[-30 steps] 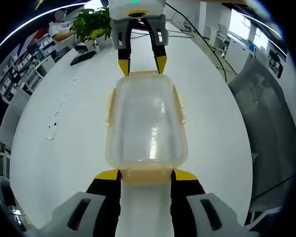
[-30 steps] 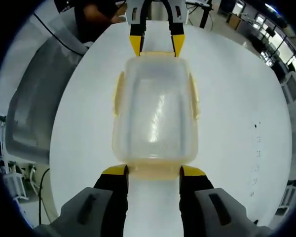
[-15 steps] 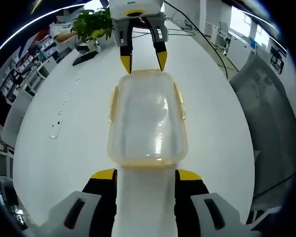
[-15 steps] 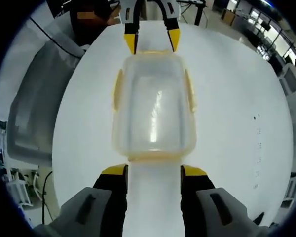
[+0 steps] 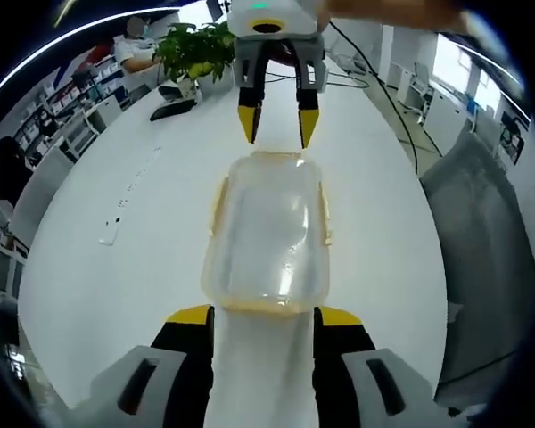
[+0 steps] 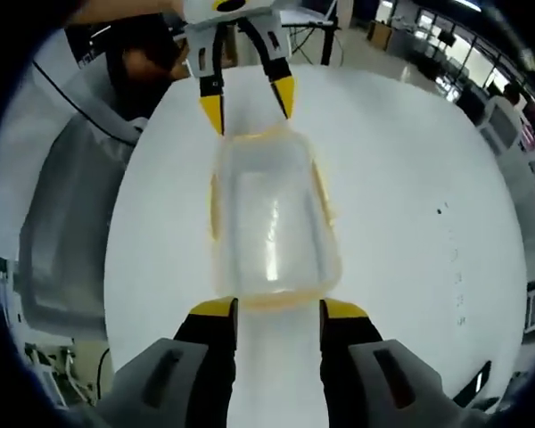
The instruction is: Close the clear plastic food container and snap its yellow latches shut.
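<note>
The clear plastic container [image 5: 267, 232] lies lengthwise on the white table [image 5: 116, 294] with its lid on. Yellow latches [image 5: 219, 203] run along its long sides and lie close against the walls. My left gripper [image 5: 264, 316] stands open just short of the container's near end, holding nothing. Beyond the far end hangs my right gripper [image 5: 276, 125], open, its yellow tips a little clear of the lid. In the right gripper view the same container [image 6: 269, 223] sits between my open right gripper [image 6: 278, 309] and the open left gripper [image 6: 248, 105].
A potted plant [image 5: 196, 49] and a dark keyboard [image 5: 169, 107] stand at the table's far end, with a person [image 5: 138, 49] seated behind them. A grey chair [image 5: 481, 232] flanks the table edge. A small white item [image 5: 107, 239] lies to the left.
Both grippers have drawn back from the container's two ends, so gaps show between the tips and the box. The container itself has stayed in place.
</note>
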Action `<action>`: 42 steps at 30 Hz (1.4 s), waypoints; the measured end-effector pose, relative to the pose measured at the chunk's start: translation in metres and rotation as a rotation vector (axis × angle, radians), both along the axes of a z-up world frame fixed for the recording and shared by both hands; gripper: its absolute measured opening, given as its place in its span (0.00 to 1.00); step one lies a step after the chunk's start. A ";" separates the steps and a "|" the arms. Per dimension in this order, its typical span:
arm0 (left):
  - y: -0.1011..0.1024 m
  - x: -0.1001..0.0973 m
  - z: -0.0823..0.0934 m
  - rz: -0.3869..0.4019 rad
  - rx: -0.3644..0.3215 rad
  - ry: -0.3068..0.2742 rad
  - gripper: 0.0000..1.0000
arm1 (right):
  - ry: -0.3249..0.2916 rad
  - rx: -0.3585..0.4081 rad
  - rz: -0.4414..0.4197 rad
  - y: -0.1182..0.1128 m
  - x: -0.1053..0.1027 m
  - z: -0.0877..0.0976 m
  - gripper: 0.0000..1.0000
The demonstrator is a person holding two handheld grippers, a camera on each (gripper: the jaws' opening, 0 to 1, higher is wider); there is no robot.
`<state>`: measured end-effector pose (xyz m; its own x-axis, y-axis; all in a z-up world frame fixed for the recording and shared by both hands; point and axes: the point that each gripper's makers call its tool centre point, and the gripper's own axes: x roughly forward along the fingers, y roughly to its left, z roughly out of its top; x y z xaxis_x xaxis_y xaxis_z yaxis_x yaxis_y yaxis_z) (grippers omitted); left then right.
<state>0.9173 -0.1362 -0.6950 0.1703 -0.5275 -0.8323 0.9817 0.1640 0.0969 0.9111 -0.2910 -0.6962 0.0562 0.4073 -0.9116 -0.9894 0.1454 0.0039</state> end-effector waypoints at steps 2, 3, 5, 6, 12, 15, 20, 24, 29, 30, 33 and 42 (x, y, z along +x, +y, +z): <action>0.000 0.000 0.001 0.026 -0.012 0.002 0.34 | -0.001 0.003 -0.018 0.000 -0.001 -0.001 0.32; 0.000 0.000 0.002 0.053 -0.020 0.004 0.33 | 0.003 0.008 -0.033 0.000 -0.002 -0.001 0.32; -0.002 -0.001 0.003 0.098 -0.047 0.011 0.32 | 0.002 0.015 -0.056 0.000 -0.003 -0.002 0.30; -0.003 -0.001 0.004 0.120 -0.062 0.019 0.33 | 0.001 0.014 -0.066 0.000 -0.003 -0.002 0.30; -0.002 0.001 0.006 0.265 -0.123 0.063 0.33 | 0.000 0.032 -0.140 0.001 -0.003 -0.005 0.30; 0.002 0.000 0.003 0.289 -0.104 0.059 0.32 | -0.004 0.049 -0.185 0.001 0.000 -0.006 0.29; 0.005 0.000 -0.002 0.337 -0.092 0.059 0.30 | -0.001 0.071 -0.239 0.001 0.000 -0.009 0.28; 0.004 -0.001 -0.005 0.368 -0.099 0.072 0.29 | -0.002 0.079 -0.272 -0.002 -0.001 -0.011 0.28; 0.003 -0.002 -0.008 0.428 -0.119 0.090 0.29 | -0.003 0.114 -0.331 -0.002 0.000 -0.011 0.26; 0.002 -0.002 -0.009 0.431 -0.119 0.089 0.28 | -0.009 0.121 -0.343 -0.003 0.000 -0.012 0.26; 0.002 -0.001 -0.011 0.465 -0.126 0.091 0.28 | -0.014 0.141 -0.379 -0.003 0.001 -0.012 0.26; 0.000 -0.003 -0.015 0.560 -0.175 0.114 0.24 | -0.008 0.269 -0.528 0.002 0.007 -0.009 0.23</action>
